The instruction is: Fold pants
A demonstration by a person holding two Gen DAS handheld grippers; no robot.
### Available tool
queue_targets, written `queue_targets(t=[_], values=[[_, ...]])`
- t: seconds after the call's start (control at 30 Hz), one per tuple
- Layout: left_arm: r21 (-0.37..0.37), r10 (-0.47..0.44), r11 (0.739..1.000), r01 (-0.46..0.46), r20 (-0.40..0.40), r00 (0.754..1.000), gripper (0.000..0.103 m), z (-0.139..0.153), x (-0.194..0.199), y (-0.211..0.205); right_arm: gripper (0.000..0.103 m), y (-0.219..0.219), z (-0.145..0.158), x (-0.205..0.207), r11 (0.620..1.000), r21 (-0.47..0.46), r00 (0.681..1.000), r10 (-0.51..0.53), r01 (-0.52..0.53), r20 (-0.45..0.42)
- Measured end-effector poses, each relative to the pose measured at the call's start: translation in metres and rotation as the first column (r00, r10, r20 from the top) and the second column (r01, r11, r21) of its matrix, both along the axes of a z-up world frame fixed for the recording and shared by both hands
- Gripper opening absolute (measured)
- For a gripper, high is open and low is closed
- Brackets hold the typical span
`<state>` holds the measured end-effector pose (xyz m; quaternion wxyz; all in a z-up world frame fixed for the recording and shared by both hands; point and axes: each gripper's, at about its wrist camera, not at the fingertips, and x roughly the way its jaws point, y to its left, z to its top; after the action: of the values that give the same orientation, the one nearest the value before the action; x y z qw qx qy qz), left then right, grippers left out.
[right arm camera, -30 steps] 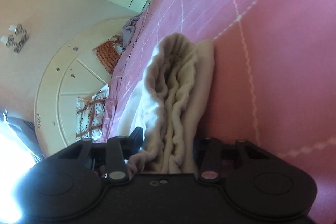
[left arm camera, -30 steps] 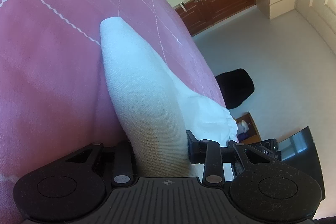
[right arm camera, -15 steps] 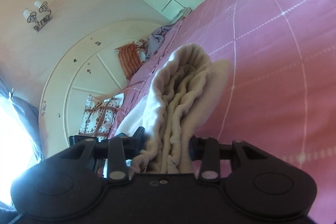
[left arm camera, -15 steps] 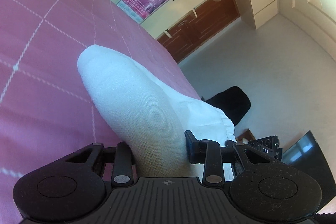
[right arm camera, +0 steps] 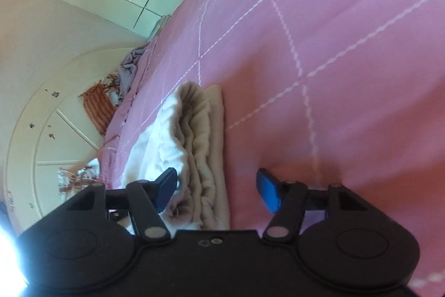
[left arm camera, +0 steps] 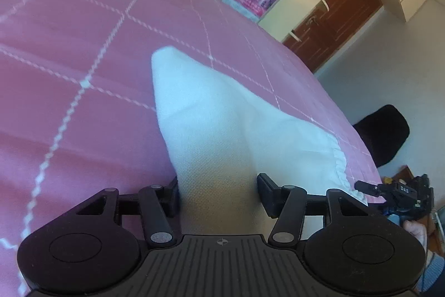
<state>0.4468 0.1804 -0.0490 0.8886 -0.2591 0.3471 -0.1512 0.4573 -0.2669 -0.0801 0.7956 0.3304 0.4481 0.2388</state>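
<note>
Both tools are showing matte black bodies. The left gripper (left arm camera: 218, 192) is wearing a ribbed top plate with a small crosshair mark, two round discs and silver pivot pins. The right gripper (right arm camera: 217, 189) is carrying blue-tinted pads (right arm camera: 267, 192) (two small screws are sitting near its centre edge) and matching discs.

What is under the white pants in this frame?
The white pants lie on the pink bedspread, which shows all around them. Whatever lies directly beneath the folded cloth is covered. Both grippers' jaws are opening, cloth still between them.

Woven white cloth pants (left arm camera: 211, 113) on matt pink stitched bedspread (left arm camera: 69, 52).
</note>
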Motion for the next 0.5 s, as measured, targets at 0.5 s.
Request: queue_targets(t=[0.5], values=[[0.336, 0.103, 0.937, -0.095, -0.007, 0.995, 0.076, 0.036, -0.027, -0.039, 0.087, 0.075, 0.021, -0.039, 0.888, -0.459, 0.987, 0.091, -0.02, 0.134]])
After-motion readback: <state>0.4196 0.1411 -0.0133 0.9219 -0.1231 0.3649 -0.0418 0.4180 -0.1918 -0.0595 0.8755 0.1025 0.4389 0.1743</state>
